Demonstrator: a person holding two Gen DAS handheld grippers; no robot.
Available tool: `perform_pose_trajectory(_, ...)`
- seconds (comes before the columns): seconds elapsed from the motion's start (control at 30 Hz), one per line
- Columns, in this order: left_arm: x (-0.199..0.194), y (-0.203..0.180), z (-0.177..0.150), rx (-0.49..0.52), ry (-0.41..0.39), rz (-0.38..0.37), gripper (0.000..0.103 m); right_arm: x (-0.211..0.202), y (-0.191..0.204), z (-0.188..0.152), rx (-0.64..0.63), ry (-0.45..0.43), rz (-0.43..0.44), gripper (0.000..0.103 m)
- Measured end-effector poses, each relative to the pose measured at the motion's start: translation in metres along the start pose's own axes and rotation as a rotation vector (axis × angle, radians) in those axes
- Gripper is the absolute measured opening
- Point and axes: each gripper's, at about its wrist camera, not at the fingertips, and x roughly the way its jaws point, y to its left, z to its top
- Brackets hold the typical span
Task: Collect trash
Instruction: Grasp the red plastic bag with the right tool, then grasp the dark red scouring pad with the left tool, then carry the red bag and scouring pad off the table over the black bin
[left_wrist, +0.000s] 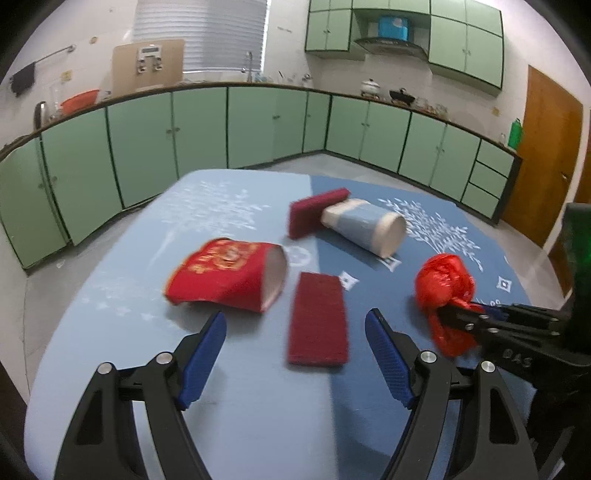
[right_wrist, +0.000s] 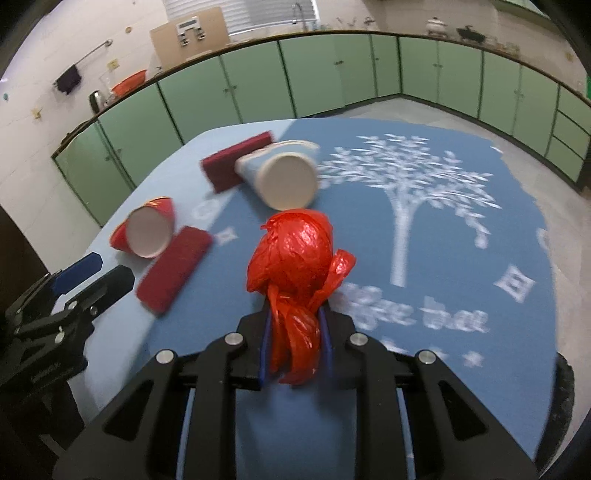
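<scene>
A knotted red plastic bag (right_wrist: 295, 254) is held by its twisted tail in my right gripper (right_wrist: 293, 332), which is shut on it just above the blue tablecloth (right_wrist: 443, 258). The bag also shows in the left wrist view (left_wrist: 443, 284), with the right gripper (left_wrist: 448, 319) at the right. My left gripper (left_wrist: 295, 332) is open and empty, low over the table, with a dark red scouring pad (left_wrist: 318, 319) between its fingertips. A red paper cup (left_wrist: 229, 278) lies on its side just beyond the left finger. A blue-and-white paper cup (left_wrist: 365, 225) lies on its side further back against a second dark red pad (left_wrist: 314, 210).
Green kitchen cabinets (left_wrist: 199, 129) run along the walls behind the table, with a wooden door (left_wrist: 546, 155) at the right. The table edge (left_wrist: 110, 266) curves away at the left. In the right wrist view the left gripper (right_wrist: 79, 275) sits at the table's left edge.
</scene>
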Motion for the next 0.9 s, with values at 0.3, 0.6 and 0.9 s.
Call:
perform_pose_trajectory(0.3, 0.037, -0.011, 0.0, 0.002, 0.133, 0.017, 0.075, -0.009, -0.024, -0.008, 0.038, -0.013, -0.015, 0.02)
perform_pose_trajectory(0.6, 0.048, -0.014, -0.005, 0.021, 0.175, 0.018, 0.042, -0.008, -0.021, -0.008, 0.024, -0.018, -0.013, 0.02)
perform_pose_trajectory(0.9, 0.024, -0.02, 0.0, 0.016, 0.106, -0.004, 0.041, -0.028, -0.02, -0.005, 0.011, -0.051, -0.015, 0.02)
